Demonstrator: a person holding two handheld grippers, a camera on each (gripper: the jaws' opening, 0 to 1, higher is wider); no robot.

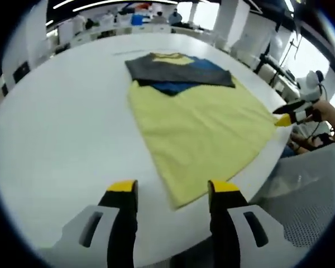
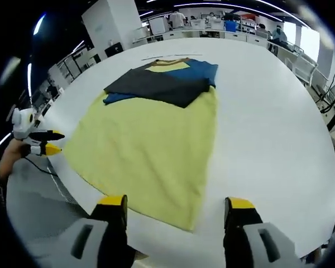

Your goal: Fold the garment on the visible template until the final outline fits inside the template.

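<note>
Lying flat on the white table point(image 1: 61, 139), the garment point(image 1: 201, 134) spreads ahead of the left gripper point(image 1: 173, 191), whose two yellow-tipped jaws stand well apart with nothing between them, the near corner of the yellow cloth falling just beyond and between their tips. The garment's far end, away from the tool, shows a dark grey sleeve band point(image 1: 178, 71) folded across it with blue patches point(image 1: 176, 87) beside and under the band and a yellow collar area beyond. To the right of the left gripper's jaws, at the table edge, the other gripper appears beside the cloth's right corner, with a person's hand behind it. In the right gripper view, the right gripper point(image 2: 177, 202) likewise has its jaws spread wide and empty, the garment point(image 2: 151, 145) stretching forward from between them, its near corner just past the tips, and the grey band point(image 2: 156, 85) and blue parts point(image 2: 204, 70) at the far end. Off to the left of these jaws the other gripper hovers by the table edge point(image 2: 290, 139), near the cloth's left corner; whether it touches the cloth cannot be told
</note>
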